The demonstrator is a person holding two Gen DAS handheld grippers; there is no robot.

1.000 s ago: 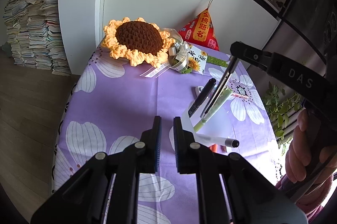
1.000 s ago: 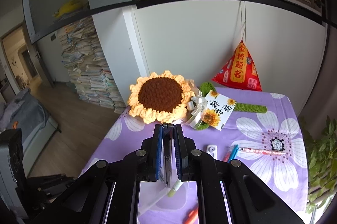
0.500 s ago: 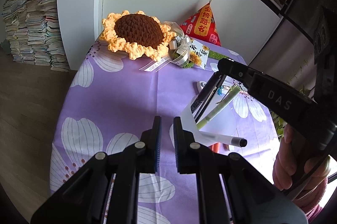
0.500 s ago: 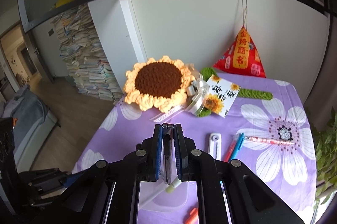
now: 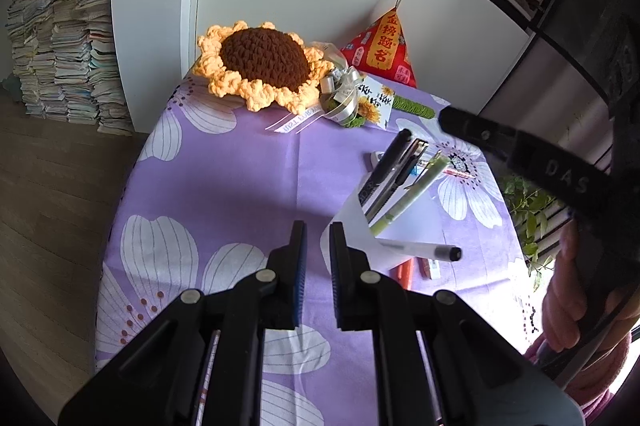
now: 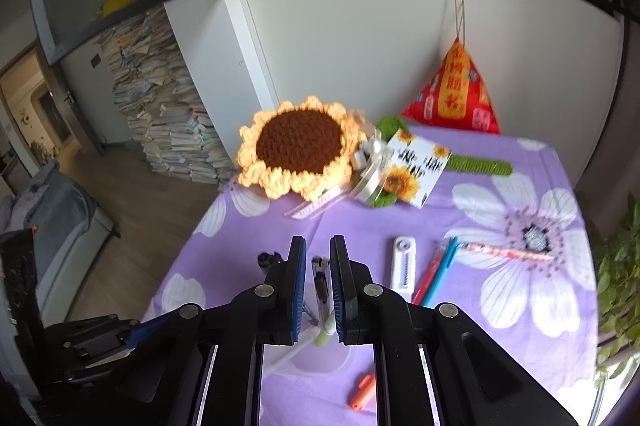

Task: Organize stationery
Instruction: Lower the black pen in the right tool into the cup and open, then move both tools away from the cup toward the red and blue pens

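A white pen holder (image 5: 404, 226) stands on the purple flowered tablecloth (image 5: 248, 178). It holds a black marker (image 5: 386, 166), a dark clip pen (image 5: 402, 172), a green pen (image 5: 412, 196) and a white pen (image 5: 420, 249). My left gripper (image 5: 318, 258) hovers just left of the holder, jaws slightly apart and empty. My right gripper (image 6: 318, 278) is above the holder with its jaws slightly apart; the clip pen (image 6: 320, 286) stands loose between them. In the left wrist view one right fingertip (image 5: 450, 118) shows above the pens.
A white correction tape (image 6: 403, 264), red and blue pens (image 6: 438, 272), a patterned pen (image 6: 508, 252) and an orange marker (image 6: 362, 392) lie on the cloth. A crochet sunflower (image 6: 298, 150), a card (image 6: 416, 166) and a red pyramid (image 6: 456, 92) stand at the back.
My right gripper lowered the clip pen into the holder, then opened slightly and rose off it. The left gripper stayed beside the holder.
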